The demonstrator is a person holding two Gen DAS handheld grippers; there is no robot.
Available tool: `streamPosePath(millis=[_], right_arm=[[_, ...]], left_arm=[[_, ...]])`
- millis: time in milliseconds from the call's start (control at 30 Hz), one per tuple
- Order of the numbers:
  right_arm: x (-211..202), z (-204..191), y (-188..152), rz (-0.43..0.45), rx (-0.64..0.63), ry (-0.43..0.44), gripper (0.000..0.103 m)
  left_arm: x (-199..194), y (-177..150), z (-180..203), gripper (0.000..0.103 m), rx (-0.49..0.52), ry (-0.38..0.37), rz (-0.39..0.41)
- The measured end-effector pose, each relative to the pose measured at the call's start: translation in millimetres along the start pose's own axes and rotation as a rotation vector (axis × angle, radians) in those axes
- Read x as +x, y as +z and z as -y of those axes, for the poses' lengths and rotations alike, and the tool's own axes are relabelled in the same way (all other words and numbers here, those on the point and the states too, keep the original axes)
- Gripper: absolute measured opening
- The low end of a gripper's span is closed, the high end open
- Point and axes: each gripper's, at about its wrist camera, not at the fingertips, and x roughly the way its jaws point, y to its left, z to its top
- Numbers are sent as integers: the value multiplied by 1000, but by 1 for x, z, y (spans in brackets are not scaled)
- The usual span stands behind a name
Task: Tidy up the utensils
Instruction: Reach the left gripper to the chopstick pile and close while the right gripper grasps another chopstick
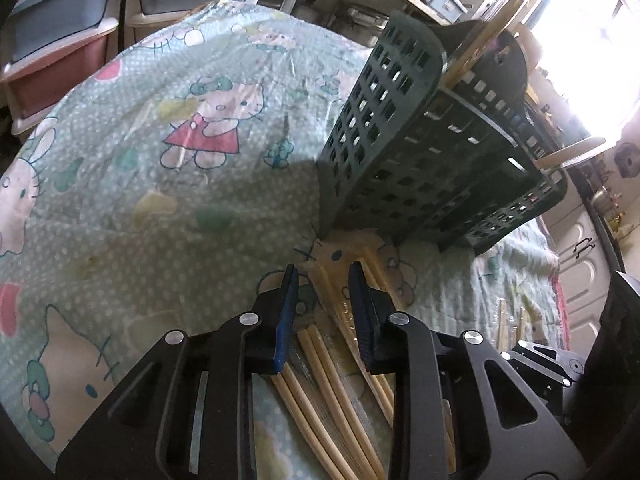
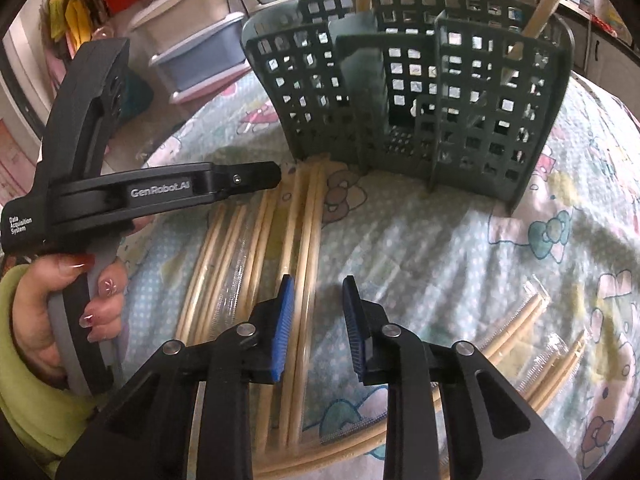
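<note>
A: Chopsticks (image 2: 296,240), wrapped pairs, lie flat on the cloth (image 1: 160,200) under and ahead of both grippers. Basket (image 2: 420,92) stands just beyond their far ends.

B: Left gripper (image 1: 323,276)?

A: Jaws narrowed, gap showing; a pair sits between them (contact unclear), so I count it unclenched. Right gripper (image 2: 317,286) likewise: parted, one pair by its left pad, nothing pinched.

B: Step?

A: Pick-up, I judge; some sticks stand in the basket already. Next: lower, close on one pair, lift, tip it upright into a compartment.
</note>
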Motion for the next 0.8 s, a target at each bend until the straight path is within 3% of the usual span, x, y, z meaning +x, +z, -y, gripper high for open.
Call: streamPosePath(millis=[167,467,600,800], right_arm=[[11,-7,8,-9,-29,-29,24],[34,-21,28,-24,-54,-87,23],[38,-21,30,-23,-66,-108,14],[28,-6,27,5,16,-32,11]], left_arm=[[5,2,0,20,4,8,-6],[9,6,-2,9,7,-1,-12],[8,7,-3,6,-4,-25,-12],[-4,9,-5,5,-18,-74,15]])
